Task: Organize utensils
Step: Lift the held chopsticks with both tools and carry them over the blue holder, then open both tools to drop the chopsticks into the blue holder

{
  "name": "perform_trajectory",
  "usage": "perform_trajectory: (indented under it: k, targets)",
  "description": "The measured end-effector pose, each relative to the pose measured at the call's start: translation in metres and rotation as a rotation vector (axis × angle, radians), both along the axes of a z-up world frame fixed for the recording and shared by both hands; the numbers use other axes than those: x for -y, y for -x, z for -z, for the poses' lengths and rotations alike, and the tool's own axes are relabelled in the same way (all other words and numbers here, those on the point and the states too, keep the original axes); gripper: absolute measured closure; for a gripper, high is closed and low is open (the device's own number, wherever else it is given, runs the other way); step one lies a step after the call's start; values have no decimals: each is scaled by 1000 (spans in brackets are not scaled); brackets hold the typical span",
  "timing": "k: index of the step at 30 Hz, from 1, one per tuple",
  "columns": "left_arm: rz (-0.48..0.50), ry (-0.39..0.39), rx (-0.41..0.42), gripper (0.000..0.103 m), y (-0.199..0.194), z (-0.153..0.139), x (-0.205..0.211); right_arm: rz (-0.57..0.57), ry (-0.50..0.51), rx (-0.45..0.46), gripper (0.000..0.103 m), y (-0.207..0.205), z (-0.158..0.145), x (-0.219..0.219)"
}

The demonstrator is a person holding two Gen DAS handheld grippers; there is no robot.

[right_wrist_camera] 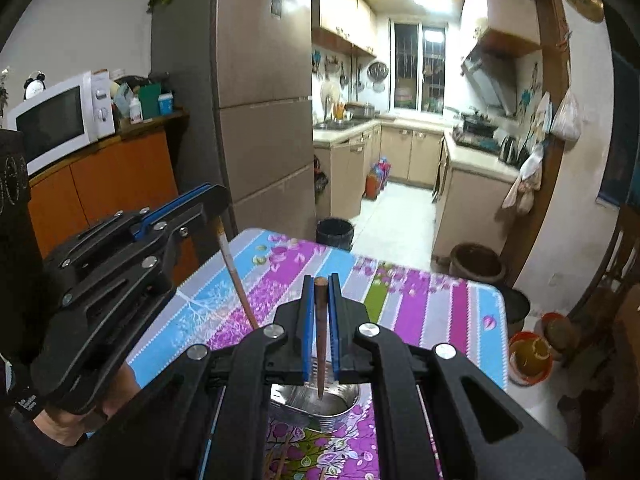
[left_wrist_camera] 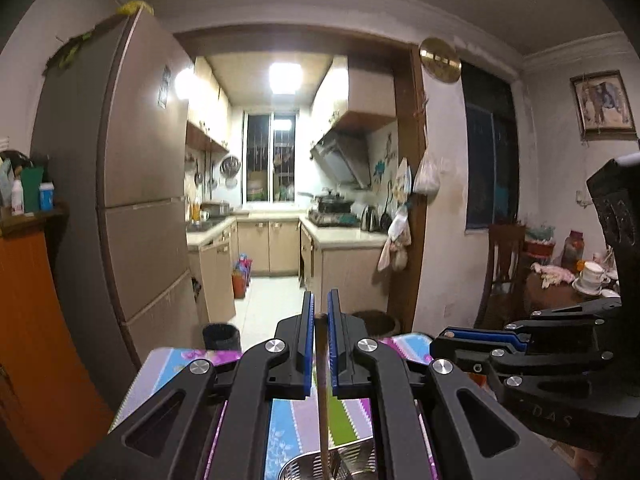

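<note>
Left wrist: left gripper (left_wrist_camera: 320, 344) clamped on a brown chopstick (left_wrist_camera: 321, 392), upright, lower end over the steel holder (left_wrist_camera: 352, 466) on the striped tablecloth (left_wrist_camera: 280, 432).

Right wrist: right gripper (right_wrist_camera: 321, 320) pinching a second chopstick (right_wrist_camera: 320, 340), tip down inside the holder (right_wrist_camera: 332, 412). Left gripper (right_wrist_camera: 200, 204) alongside, its chopstick (right_wrist_camera: 236, 276) tilted.

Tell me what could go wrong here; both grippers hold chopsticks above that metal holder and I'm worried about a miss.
The right gripper holds its chopstick tip just over the metal holder; released tilted, it might tip the holder. The left gripper holds its chopstick slanted close alongside, so they could collide.
</note>
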State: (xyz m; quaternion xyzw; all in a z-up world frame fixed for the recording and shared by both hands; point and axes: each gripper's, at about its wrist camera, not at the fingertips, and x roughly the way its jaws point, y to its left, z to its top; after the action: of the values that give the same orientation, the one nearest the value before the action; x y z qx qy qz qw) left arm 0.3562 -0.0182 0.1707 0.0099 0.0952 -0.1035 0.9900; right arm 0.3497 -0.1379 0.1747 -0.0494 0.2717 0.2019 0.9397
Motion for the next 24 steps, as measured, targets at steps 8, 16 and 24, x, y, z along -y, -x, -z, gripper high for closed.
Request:
perform_trajectory:
  k: [8, 16, 24]
  targets:
    - [-27, -2, -93, 95, -41, 31, -12, 12, 4, -79, 98, -34, 32, -2]
    - [-57, -12, -122, 95, -57, 44, -16, 36, -37, -82, 62, -49, 35, 12]
    - [-109, 3, -110, 76, -38, 33, -22, 68, -52, 33, 54, -18, 11, 32]
